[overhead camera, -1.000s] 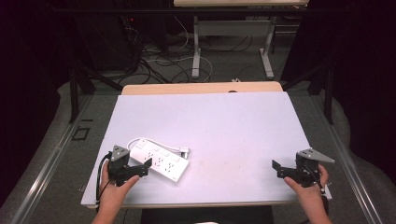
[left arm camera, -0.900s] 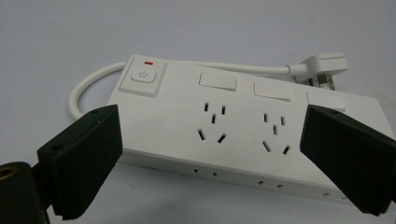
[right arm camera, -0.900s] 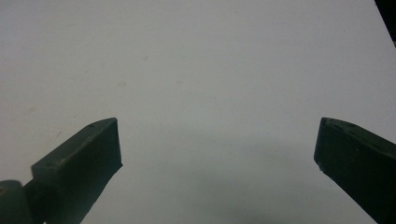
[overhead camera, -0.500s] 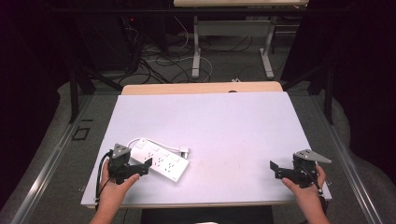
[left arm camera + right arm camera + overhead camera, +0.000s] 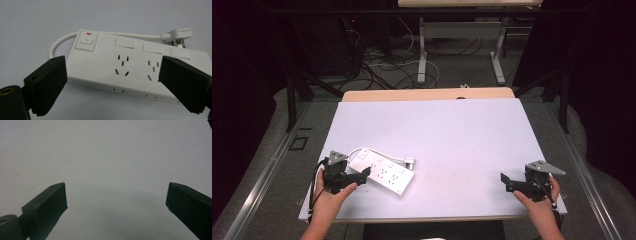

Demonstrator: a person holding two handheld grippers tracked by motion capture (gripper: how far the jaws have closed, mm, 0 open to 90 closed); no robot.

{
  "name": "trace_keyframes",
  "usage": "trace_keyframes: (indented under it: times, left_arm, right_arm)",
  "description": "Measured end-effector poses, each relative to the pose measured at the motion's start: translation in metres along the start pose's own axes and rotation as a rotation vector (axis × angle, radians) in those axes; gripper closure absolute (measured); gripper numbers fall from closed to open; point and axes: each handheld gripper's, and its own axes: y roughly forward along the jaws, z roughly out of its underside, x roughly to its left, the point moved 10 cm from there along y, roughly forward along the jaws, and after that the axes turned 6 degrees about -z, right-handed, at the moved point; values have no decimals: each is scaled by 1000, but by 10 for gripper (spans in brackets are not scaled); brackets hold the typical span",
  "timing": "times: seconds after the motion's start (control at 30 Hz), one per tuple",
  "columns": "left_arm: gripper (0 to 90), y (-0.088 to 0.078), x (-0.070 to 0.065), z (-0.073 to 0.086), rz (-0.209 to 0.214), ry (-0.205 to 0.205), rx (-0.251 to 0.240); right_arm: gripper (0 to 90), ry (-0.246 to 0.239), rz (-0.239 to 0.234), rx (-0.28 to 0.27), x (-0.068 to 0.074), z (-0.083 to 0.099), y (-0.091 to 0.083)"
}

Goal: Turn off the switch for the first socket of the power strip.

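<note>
Lying white power strip (image 5: 130, 72) before left gripper (image 5: 112, 82), bare table (image 5: 462, 135) around

A flat white plastic power strip (image 5: 135, 70) with a short looped cord and plug is lying face-up near the table's front-left corner.

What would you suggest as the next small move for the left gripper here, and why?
Probably ease the left gripper forward and down so its jaws straddle the power strip. The jaws stand wide open just short of the strip's near edge, gripping nothing, while the right gripper hangs open over bare table.
</note>
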Motion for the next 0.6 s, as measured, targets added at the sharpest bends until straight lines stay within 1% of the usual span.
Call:
trace_keyframes:
  times: [0.03,0.07,0.13,0.17,0.2,0.27,0.3,0.33,0.43,0.53,0.57,0.6]
  left_arm:
    - [82,-1,1,0,1,3,13]
    - [82,-2,2,0,-1,4,13]
    - [83,-3,4,-1,-6,3,12]
    - [82,-4,5,-1,-8,8,22]
    - [83,-5,6,-2,-13,7,19]
    - [83,-6,8,-3,-20,10,22]
    - [84,-8,9,-3,-20,14,32]
    - [84,-8,10,-4,-23,12,24]
    - [89,-11,12,-6,-26,12,27]
    - [106,-13,15,-7,-27,10,35]
    - [110,-14,17,-7,-28,10,46]
    - [116,-14,18,-8,-33,6,37]
  right_arm:
    - [31,0,1,0,0,0,0]
    - [30,3,-6,7,1,0,0]
    - [31,3,3,-1,0,0,0]
    - [32,2,-3,7,0,1,0]
    - [34,1,-2,9,0,1,0]
    - [34,-2,-1,8,0,1,0]
    - [35,4,6,1,0,0,0]
    - [36,5,4,3,0,1,0]
    - [40,5,3,3,0,1,0]
    - [40,3,7,3,-1,1,1]
    - [40,2,7,5,-1,1,1]
    - [40,4,8,4,-1,1,1]
